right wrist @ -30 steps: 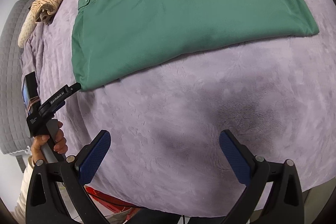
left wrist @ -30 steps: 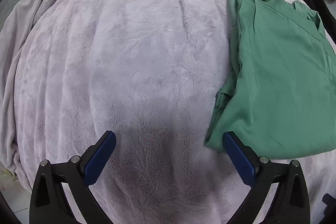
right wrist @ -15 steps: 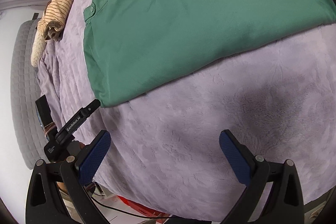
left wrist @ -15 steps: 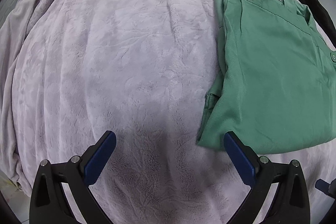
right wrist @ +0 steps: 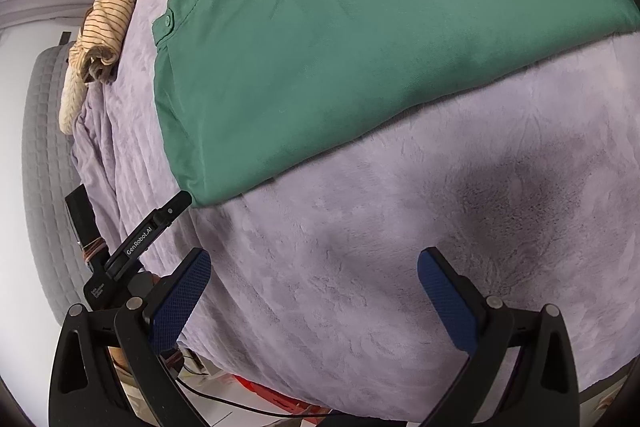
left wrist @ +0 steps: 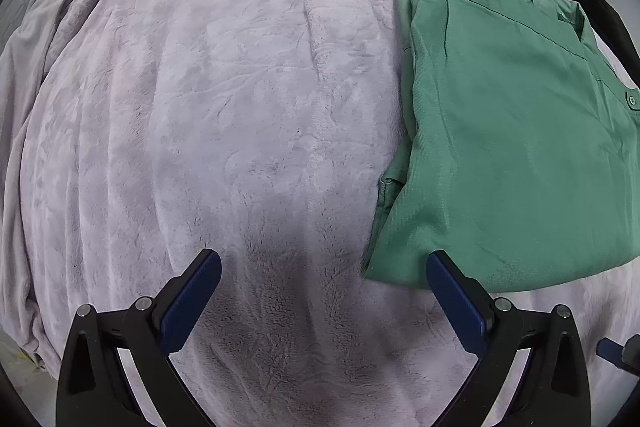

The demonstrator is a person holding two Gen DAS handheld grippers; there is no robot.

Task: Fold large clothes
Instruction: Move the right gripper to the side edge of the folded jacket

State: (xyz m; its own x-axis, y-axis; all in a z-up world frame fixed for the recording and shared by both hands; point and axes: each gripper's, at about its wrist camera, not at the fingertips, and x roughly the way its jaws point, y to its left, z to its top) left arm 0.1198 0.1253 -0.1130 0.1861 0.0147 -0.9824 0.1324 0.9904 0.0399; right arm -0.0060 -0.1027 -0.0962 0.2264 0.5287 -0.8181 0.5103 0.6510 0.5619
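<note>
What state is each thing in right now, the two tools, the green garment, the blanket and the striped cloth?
Left tool: open, empty, over the blanket beside the garment's near corner.
Right tool: open, empty, over bare blanket.
Green garment: folded, lying flat, held by neither tool.
Purple blanket: spread over the bed, rumpled at its far edge.
Striped cloth: bunched up at the blanket's far edge.

Bedroom: plush lilac blanket (left wrist: 248,115) over bed, quilted headboard (right wrist: 44,131).
</note>
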